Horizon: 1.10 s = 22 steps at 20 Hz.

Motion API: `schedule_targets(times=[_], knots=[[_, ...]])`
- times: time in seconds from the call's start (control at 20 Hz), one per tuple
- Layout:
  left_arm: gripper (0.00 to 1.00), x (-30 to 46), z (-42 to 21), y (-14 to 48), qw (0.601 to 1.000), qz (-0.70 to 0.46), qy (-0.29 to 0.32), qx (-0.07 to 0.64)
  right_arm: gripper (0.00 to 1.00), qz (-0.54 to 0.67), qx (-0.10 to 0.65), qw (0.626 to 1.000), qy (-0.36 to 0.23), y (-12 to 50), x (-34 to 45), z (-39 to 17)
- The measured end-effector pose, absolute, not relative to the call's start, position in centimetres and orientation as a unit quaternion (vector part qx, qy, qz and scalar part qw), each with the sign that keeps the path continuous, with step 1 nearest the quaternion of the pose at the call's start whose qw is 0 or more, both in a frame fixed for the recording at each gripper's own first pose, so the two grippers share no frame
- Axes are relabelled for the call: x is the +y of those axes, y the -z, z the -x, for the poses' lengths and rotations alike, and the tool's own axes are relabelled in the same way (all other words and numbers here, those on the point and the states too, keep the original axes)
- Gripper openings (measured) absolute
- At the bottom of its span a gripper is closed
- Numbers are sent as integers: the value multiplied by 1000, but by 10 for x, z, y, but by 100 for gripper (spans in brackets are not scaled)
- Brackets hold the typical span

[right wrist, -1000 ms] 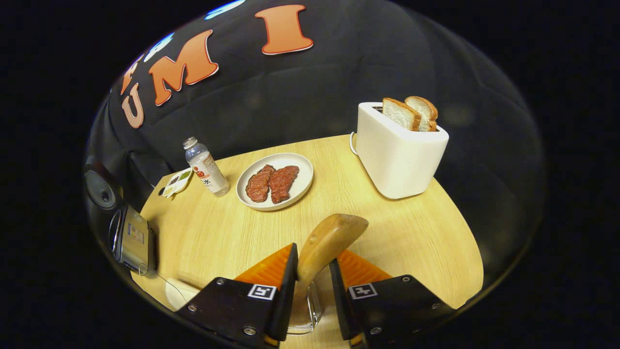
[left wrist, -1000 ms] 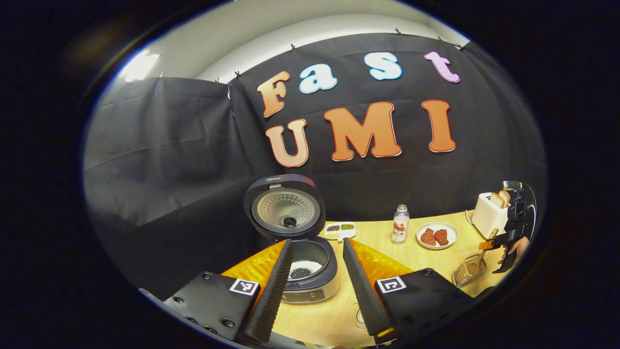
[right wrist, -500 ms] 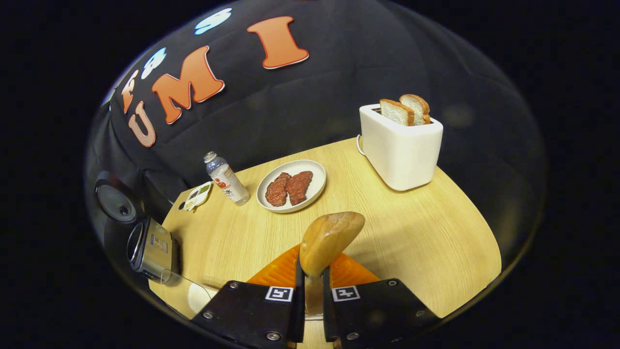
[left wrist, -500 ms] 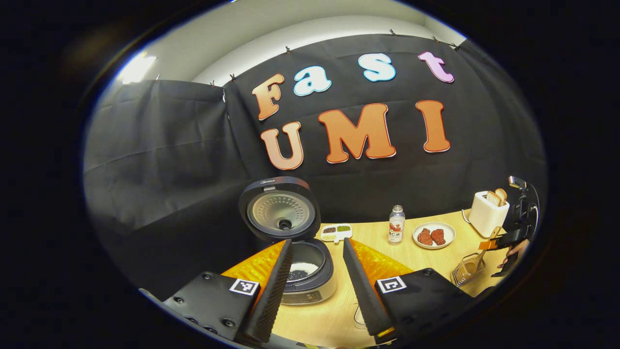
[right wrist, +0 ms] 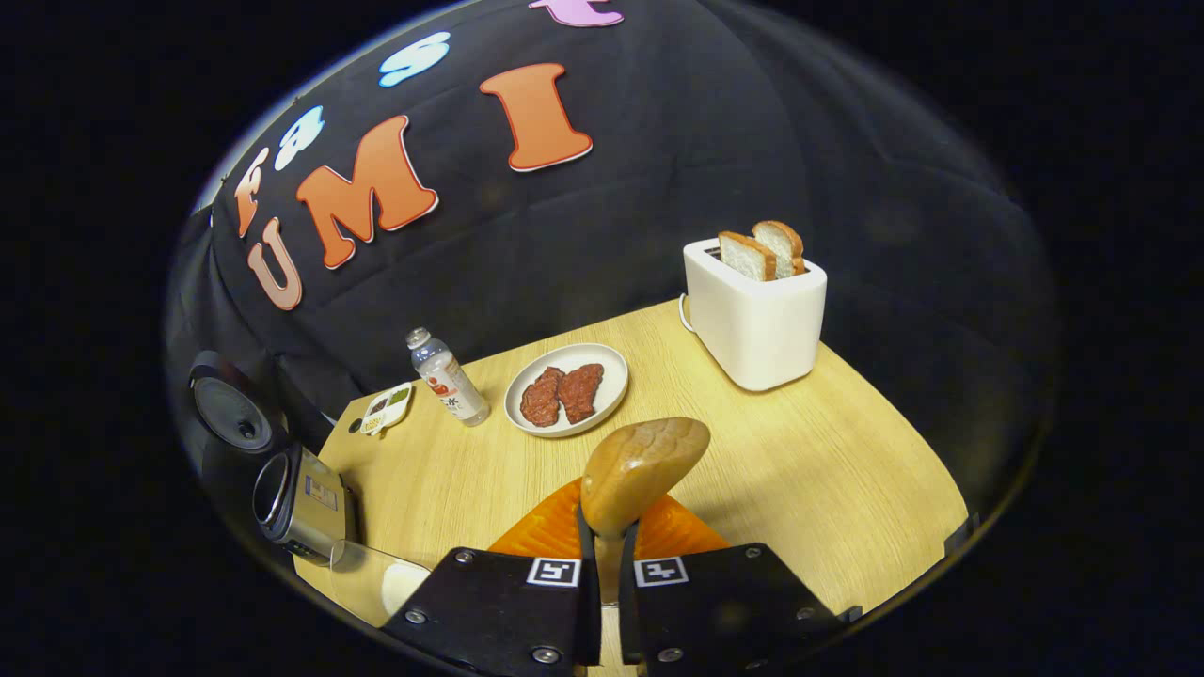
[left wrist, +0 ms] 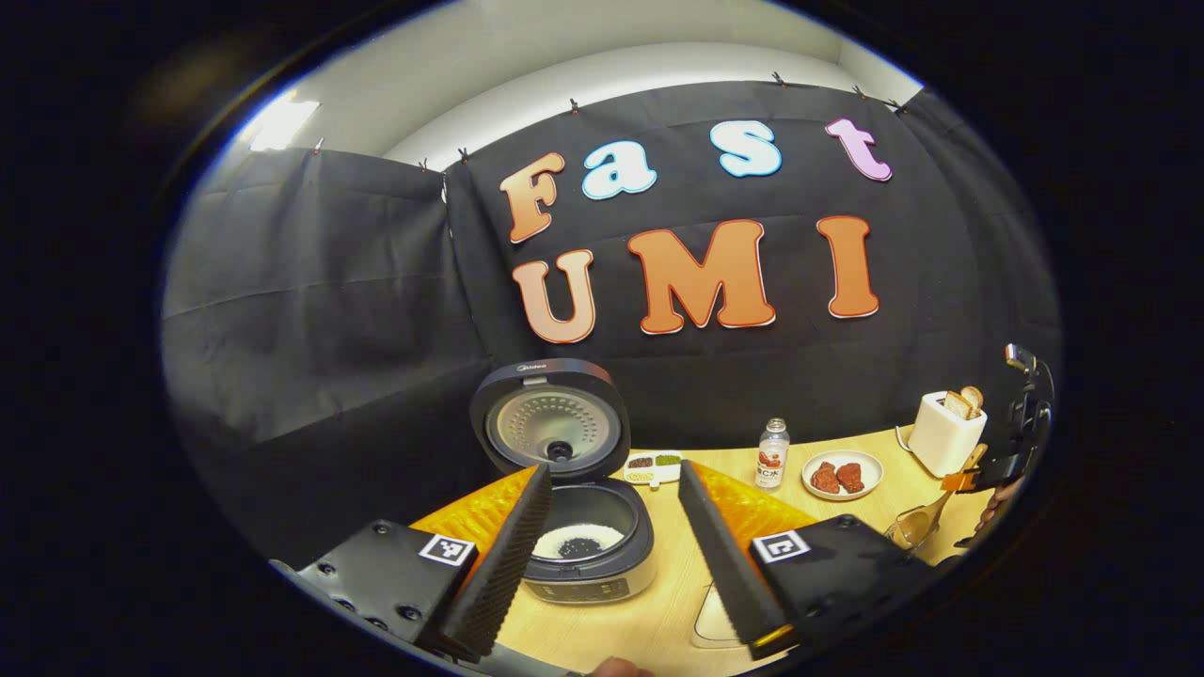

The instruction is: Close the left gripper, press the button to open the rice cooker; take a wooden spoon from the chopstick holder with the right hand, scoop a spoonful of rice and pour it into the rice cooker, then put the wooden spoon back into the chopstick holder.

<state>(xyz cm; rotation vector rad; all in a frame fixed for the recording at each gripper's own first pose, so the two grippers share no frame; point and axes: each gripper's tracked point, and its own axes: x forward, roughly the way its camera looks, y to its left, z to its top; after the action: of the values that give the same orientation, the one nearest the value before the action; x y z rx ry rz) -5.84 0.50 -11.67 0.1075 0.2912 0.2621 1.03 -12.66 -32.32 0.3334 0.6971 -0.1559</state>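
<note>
Worktop [right wrist: 800,470] carries the rice cooker [left wrist: 588,536], lid up, rice in its pot. Right of the cooker: toaster [right wrist: 754,315], plate of meat [right wrist: 567,388], bottle [right wrist: 448,376]. My left hand-held gripper [left wrist: 609,555] hangs before the cooker, fingers spread wide. My right hand-held gripper [right wrist: 602,574] is clamped on the wooden spoon [right wrist: 640,465], bowl upward.
</note>
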Motion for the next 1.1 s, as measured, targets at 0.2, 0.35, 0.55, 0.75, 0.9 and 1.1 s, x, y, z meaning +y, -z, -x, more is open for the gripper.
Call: schedule_targets(times=[0.2,0.35,0.55,0.75,0.9,1.1], knots=[[100,21,59,112,982,-59,-123,127,7,-145,312,936,79,285,-113,-8],[100,34,59,116,984,-53,-115,125,7,-149,294,941,72,255,-94,-6],[100,61,63,121,985,-34,-115,124,7,-156,281,946,49,228,-53,-4],[100,91,65,129,984,-27,-119,129,7,-164,291,943,12,221,7,4],[89,111,66,136,983,-24,-122,135,7,-160,304,939,-12,226,48,11],[89,139,71,141,980,-20,-134,143,7,-126,312,941,-31,236,82,19]])
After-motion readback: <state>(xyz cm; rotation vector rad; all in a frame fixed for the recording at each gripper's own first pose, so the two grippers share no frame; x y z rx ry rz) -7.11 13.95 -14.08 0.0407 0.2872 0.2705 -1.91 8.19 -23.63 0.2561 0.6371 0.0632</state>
